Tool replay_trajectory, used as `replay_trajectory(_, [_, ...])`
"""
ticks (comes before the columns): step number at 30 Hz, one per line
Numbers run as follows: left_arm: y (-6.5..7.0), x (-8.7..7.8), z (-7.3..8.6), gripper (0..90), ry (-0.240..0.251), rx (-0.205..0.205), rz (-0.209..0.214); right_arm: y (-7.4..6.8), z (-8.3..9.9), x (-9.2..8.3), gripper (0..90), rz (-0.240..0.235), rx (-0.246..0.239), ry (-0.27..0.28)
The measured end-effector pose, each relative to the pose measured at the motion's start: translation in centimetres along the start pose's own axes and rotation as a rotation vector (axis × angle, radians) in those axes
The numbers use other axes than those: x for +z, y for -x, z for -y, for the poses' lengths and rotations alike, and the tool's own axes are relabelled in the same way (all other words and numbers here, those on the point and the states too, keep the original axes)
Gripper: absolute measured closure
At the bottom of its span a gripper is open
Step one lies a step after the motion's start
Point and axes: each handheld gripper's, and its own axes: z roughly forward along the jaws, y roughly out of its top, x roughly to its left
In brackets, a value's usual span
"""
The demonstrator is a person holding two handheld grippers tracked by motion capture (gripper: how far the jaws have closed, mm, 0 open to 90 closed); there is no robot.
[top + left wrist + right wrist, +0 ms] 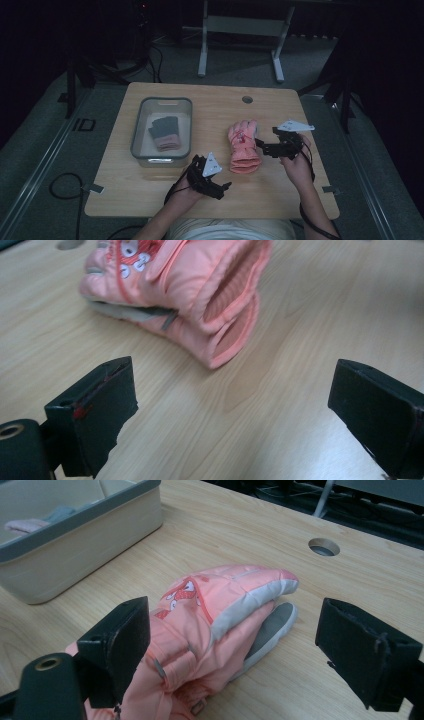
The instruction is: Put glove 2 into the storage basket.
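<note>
While dark room surrounds wooden table [150, 192], pink glove [243, 147] lying flat, 2 hand-held grippers spread, empty.

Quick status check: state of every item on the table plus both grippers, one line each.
Pink padded ski gloves: stacked flat on the wooden table, cuffs open toward the person, not gripped.
Grey-rimmed beige plastic bin: upright, no lid on it.
Dark grey knit gloves with pink cuffs: lying inside the bin.
Left gripper: open, nothing between the jaws.
Right gripper: open, jaws either side of the pink gloves' fingertip end.
</note>
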Motion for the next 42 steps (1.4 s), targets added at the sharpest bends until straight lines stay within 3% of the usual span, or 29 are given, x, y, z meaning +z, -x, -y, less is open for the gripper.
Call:
replay_trajectory(2, [-0.3, 0.1, -0.5, 5.0, 0.001, -0.004, -0.004, 0.1, 0.2, -0.2, 13.8, -0.002, -0.011, 0.013])
replay_trajectory(4, [-0.4, 0.1, -1.0, 5.2, 0.003, 0.003, -0.017, 0.0, 0.2, -0.3, 11.0, 0.015, -0.018, 0.017])
replay_trajectory(6, [-0.9, 0.0, -1.9, 5.8, 0.019, -0.015, -0.01, -0.3, 0.1, -0.3, 9.8, 0.048, -0.033, 0.034])
replay_trajectory(9, [-1.6, -0.1, -3.3, 6.3, 0.036, -0.01, -0.02, -0.4, -0.3, -0.3, 9.9, 0.024, 0.006, 0.031])
replay_trajectory(11, [-2.2, 0.0, -4.4, 8.1, 0.051, -0.019, -0.02, -0.4, -0.8, -0.5, 24.0, 0.015, 0.006, 0.03])
replay_trajectory(12, [-2.5, 0.0, -4.7, 9.3, 0.056, -0.02, -0.019, -0.4, -1.0, -0.5, 39.5, 0.025, 0.011, 0.027])
replay_trajectory(13, [-2.8, 0.2, -5.2, 10.5, 0.061, -0.023, -0.036, -0.4, -1.2, -0.6, 49.1, 0.032, 0.013, 0.024])
replay_trajectory(14, [-3.1, 0.3, -5.8, 12.3, 0.073, -0.028, -0.058, -0.5, -1.4, -0.5, 53.0, 0.03, 0.004, 0.02])
replay_trajectory(15, [-3.4, 0.5, -6.1, 14.9, 0.071, -0.032, -0.069, -0.6, -1.7, -0.3, 67.2, 0.028, -0.01, 0.01])
replay_trajectory(18, [-4.7, 1.9, -7.4, 21.0, 0.029, -0.056, -0.102, -0.9, -2.4, 0.5, 77.7, 0.009, -0.012, -0.015])
replay_trajectory(21, [-5.9, 3.1, -8.1, 22.1, 0.0, -0.085, -0.128, -1.2, -3.0, 1.8, 77.4, 0.011, -0.01, -0.03])
replay_trajectory(26, [-7.1, 5.3, -8.6, 22.4, -0.031, -0.133, -0.167, -1.3, -3.1, 4.3, 66.9, 0.013, 0.007, -0.053])
replay_trajectory(29, [-7.7, 6.4, -8.7, 22.4, -0.049, -0.156, -0.163, -1.2, -2.2, 5.0, 66.4, 0.042, -0.007, -0.092])
replay_trajectory(35, [-8.3, 7.8, -8.6, 22.4, -0.082, -0.189, -0.133, -0.1, 0.3, 6.2, 60.4, 0.05, 0.029, -0.169])
replay_trajectory(42, [-8.7, 9.8, -7.1, 21.8, -0.17, -0.25, -0.107, 1.6, 1.9, 6.6, 46.9, 0.013, 0.109, -0.198])
